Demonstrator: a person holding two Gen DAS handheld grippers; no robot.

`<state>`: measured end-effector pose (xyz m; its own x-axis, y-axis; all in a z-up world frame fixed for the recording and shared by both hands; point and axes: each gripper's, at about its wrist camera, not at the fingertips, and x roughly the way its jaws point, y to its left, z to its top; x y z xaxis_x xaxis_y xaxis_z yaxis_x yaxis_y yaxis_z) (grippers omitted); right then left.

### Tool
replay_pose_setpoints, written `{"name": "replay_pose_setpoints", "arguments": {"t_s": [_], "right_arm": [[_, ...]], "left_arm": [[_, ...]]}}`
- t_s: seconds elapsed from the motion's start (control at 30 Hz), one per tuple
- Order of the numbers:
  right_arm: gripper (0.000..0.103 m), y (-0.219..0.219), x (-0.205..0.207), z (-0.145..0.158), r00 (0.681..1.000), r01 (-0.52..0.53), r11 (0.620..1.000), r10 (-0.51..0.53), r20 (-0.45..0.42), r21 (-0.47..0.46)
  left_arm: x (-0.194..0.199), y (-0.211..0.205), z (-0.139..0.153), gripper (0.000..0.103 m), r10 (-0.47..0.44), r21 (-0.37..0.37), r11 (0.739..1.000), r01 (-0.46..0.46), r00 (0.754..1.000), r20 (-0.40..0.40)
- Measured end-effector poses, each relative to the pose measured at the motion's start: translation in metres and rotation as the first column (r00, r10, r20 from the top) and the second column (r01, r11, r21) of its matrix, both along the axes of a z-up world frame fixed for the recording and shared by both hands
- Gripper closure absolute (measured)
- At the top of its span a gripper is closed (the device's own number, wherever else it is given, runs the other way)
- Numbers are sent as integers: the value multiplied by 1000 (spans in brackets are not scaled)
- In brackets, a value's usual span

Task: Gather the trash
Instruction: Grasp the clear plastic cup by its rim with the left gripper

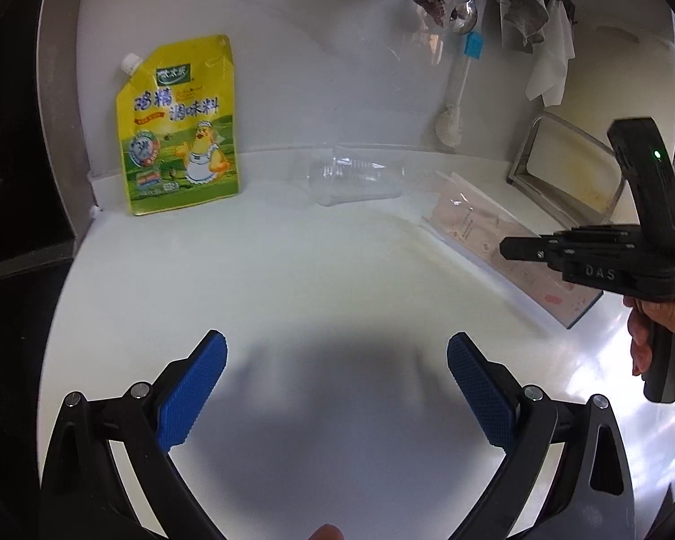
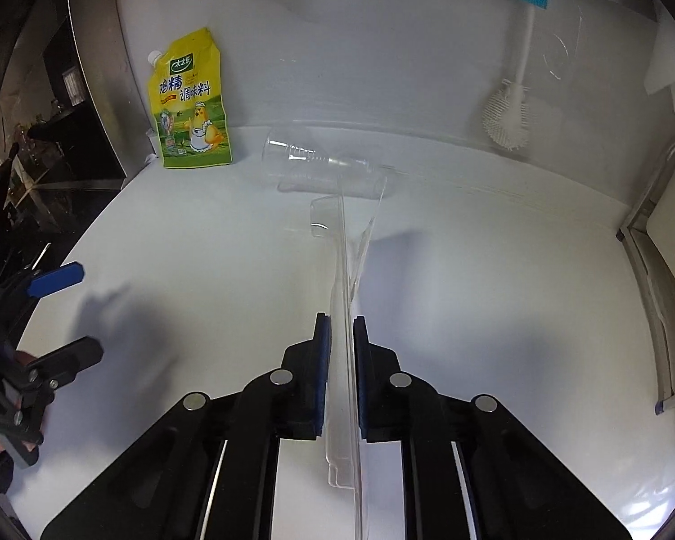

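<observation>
My right gripper (image 2: 339, 324) is shut on a flat clear plastic package (image 2: 347, 252), seen edge-on between its pads. In the left wrist view the same package (image 1: 472, 229) is pinkish with print and slants down to the white counter (image 1: 292, 279), with the right gripper (image 1: 508, 249) on its near end. A clear plastic cup (image 1: 355, 177) (image 2: 319, 171) lies on its side by the back wall. A yellow seasoning pouch (image 1: 180, 130) (image 2: 191, 103) leans against the wall at the left. My left gripper (image 1: 337, 382) (image 2: 67, 315) hangs open over bare counter with nothing between its fingers.
A white dish brush (image 1: 454, 103) (image 2: 508, 121) with a blue top hangs on the back wall beside a spoon (image 1: 465, 9) and cloths (image 1: 522, 4). A metal-framed tray (image 1: 562, 166) stands at the right. A steel panel (image 1: 63, 135) bounds the counter's left end.
</observation>
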<state>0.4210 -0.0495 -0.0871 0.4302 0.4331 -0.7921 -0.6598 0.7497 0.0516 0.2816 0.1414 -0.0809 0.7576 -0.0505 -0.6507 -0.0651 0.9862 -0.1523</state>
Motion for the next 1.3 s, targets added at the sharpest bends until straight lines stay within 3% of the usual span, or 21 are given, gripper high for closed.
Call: {"name": "replay_pose_setpoints", "arguments": {"t_s": [0.1,0.3,0.53,0.57,0.67,0.73,0.77,0.8,0.97,1.13,1.3], "right_arm": [[93,-25,-6,10,1000,22,999,-21,-8,45],[93,-62,-16,22,998,61,990,-59,-20,128],[93,-74,-43,27,999,54,983,-53,-8,178],[93,-74,-47,27,999,48,983,-48,-6,176],[93,-73,-56,28,999,46,984,-48,6,173],[93,-74,-60,29,999,46,985,-49,14,169],[93,-74,-63,29,999,47,985,-50,18,168],[93,-74,-66,30,998,48,985,-53,24,166],[93,-80,-74,34,997,68,981,-74,31,180],[93,-89,-89,44,994,83,977,-95,49,198],[93,-101,-120,57,992,101,962,-118,52,254]], "left_arm": [[20,6,1,7,2,-53,999,-4,1000,-22],[86,-1,19,7,35,-5,999,-35,999,11],[162,-16,14,9,21,150,989,-15,999,-37],[171,-18,13,15,12,162,987,-4,999,-49],[193,-22,9,45,-5,173,985,21,996,-92],[202,-24,6,48,-13,169,985,30,995,-101],[202,-26,6,57,-18,169,985,33,996,-91],[201,-27,4,75,-26,159,986,41,995,-95],[188,-39,4,99,-113,124,985,123,990,-85],[157,-48,22,99,-126,136,982,130,991,-34],[101,-64,53,99,-156,118,981,151,987,28]]}}
